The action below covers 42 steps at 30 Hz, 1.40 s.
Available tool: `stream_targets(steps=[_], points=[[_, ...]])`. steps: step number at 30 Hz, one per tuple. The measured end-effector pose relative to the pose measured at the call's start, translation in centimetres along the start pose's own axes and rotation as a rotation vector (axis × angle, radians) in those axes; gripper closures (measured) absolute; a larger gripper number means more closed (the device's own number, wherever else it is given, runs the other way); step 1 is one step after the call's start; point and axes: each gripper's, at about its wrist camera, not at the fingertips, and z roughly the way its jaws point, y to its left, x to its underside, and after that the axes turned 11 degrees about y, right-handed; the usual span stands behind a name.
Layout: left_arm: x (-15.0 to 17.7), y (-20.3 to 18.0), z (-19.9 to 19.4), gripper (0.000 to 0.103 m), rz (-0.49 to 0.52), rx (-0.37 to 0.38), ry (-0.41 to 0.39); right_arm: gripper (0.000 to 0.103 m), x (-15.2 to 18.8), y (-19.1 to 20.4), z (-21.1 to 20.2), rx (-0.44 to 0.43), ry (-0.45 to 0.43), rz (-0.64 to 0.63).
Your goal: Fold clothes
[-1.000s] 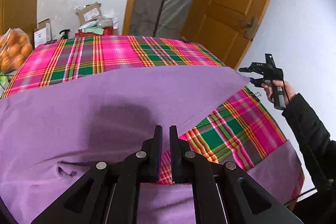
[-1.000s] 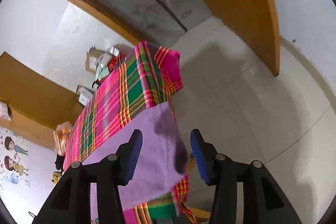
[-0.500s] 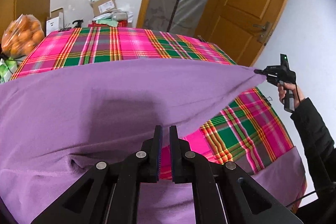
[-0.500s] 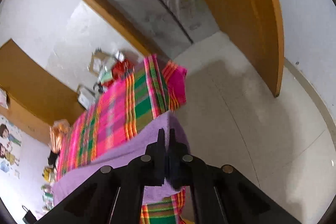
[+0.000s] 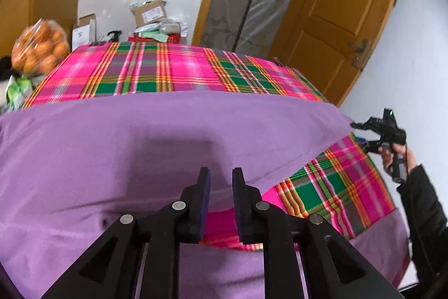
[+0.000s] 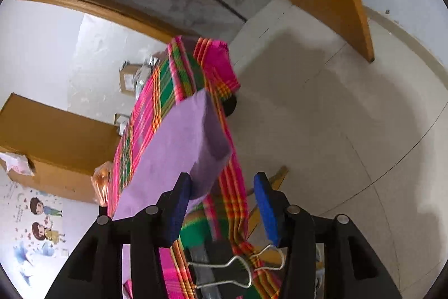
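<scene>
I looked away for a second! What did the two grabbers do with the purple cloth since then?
Both let go. The left gripper and right gripper, shut on the soft purple garment half a second ago, now stand open, its folded-over top layer lying forward across the pink-and-green plaid tablecloth. The bag of oranges stayed put.

Your purple garment [image 5: 173, 147] lies folded over across the plaid table, its edge just ahead of your left fingertips.

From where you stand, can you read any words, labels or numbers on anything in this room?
None can be read.
Shipping label on the cardboard box: print too blurred.
Small white box: a dark mark, unreadable.
Cartoon wall stickers: pictures only, any writing too small.
</scene>
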Motion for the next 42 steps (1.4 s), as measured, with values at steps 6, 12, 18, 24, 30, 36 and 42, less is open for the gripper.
stream_targets(steps=[6, 12, 18, 24, 30, 36, 42], points=[[-1.3, -2.3, 4.1, 0.083, 0.101, -0.042, 0.083, 0.098, 0.5, 1.2, -1.2, 0.042, -0.061, -0.065], [-1.7, -3.1, 6.8, 0.083, 0.138, -0.078, 0.141, 0.098, 1.0, 1.2, -3.0, 0.048, -0.091, -0.080], [-1.1, -3.2, 6.5, 0.083, 0.128, -0.005, 0.169, 0.098, 0.8, 0.7, -3.2, 0.053, -0.105, -0.063], [0.6, -3.1, 4.8, 0.083, 0.095, 0.076, 0.177, 0.088, 0.3, 0.6, -3.5, 0.191, -0.135, -0.029], [1.1, -0.7, 0.6, 0.083, 0.013, 0.063, 0.048, 0.088, 1.0, 2.7, -8.0, 0.157, -0.309, -0.100], [0.5, 0.1, 1.0, 0.083, -0.030, 0.029, 0.024, 0.065, 1.5, 10.5, -5.5, 0.155, -0.282, -0.416], [0.7, -1.0, 2.1, 0.083, 0.031, 0.038, 0.040, 0.063, -2.9, 10.3, -0.1, 0.206, -0.124, -0.351]])
